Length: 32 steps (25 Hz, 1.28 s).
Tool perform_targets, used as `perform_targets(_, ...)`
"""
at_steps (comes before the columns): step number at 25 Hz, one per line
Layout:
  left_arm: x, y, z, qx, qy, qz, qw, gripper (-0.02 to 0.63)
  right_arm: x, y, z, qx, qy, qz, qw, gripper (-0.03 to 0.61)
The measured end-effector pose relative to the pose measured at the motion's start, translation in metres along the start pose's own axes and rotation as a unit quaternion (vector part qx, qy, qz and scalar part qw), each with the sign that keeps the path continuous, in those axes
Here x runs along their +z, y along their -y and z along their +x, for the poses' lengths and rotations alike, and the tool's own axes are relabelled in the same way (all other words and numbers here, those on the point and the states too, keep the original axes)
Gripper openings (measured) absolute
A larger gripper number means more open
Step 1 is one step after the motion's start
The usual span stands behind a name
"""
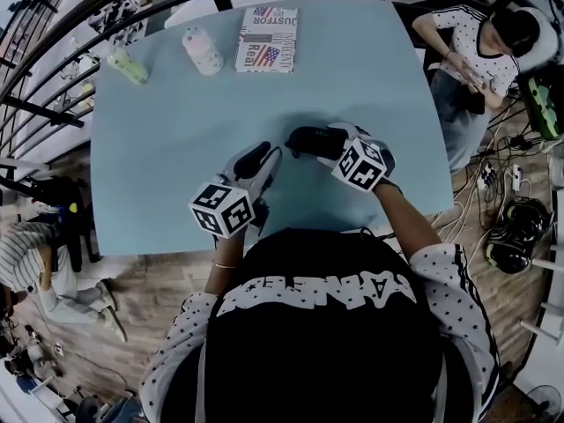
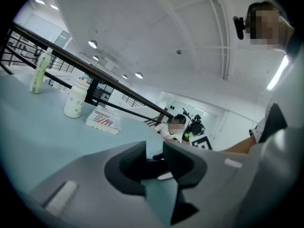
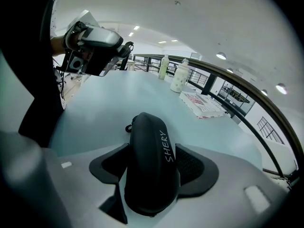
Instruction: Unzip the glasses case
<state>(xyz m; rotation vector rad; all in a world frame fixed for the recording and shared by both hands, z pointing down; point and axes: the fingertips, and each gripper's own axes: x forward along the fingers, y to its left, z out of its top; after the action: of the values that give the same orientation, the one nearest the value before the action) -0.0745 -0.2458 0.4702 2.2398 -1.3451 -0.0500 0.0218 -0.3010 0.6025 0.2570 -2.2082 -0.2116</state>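
Note:
The black glasses case (image 1: 304, 139) lies on the light blue table (image 1: 176, 148), a little right of centre. My right gripper (image 1: 330, 141) is shut on it: in the right gripper view the case (image 3: 149, 170), lettered in white, fills the space between the two pads (image 3: 190, 167). Its zipper pull (image 3: 128, 127) hangs at the far end. My left gripper (image 1: 269, 155) sits just left of the case and is apart from it. Its jaws (image 2: 154, 160) stand a narrow gap apart with nothing in them. The dark case (image 2: 153, 165) shows beyond that gap.
At the table's far side lie a book with a flag cover (image 1: 267, 38), a white bottle (image 1: 203, 51) and a pale green bottle (image 1: 128, 66). A dark railing (image 1: 53, 51) curves round the far edge. One person (image 1: 476, 51) sits at the right, another (image 1: 35, 271) low at the left.

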Motion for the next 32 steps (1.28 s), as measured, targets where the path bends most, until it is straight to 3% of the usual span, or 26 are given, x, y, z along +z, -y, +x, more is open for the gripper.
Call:
perform_targets(5, -0.009, -0.006, 0.003, -0.002, -0.012, -0.026, 0.9996, 0.0, 0.006, 0.006, -0.009, -0.034, 0.026, 0.019, 0.999, 0.309)
perform_targets(12, -0.03, -0.001, 0.012, -0.033, -0.032, -0.108, 0.9931, 0.0, 0.015, 0.006, -0.03, -0.062, 0.066, 0.051, 0.995, 0.304)
perform_targets(22, -0.051, 0.013, 0.027, -0.064, -0.066, -0.136, 0.9864, 0.0, 0.033, 0.002, -0.06, -0.095, 0.111, 0.049, 0.988, 0.301)
perform_targets(26, -0.048, 0.021, 0.033, -0.085, -0.058, -0.155, 0.9825, 0.0, 0.046, 0.004, -0.077, -0.111, 0.136, 0.045, 0.983, 0.301)
perform_targets(32, -0.026, 0.039, 0.043, -0.129, -0.014, -0.2, 0.9712, 0.0, 0.075, 0.004, -0.112, -0.134, 0.187, 0.033, 0.973, 0.301)
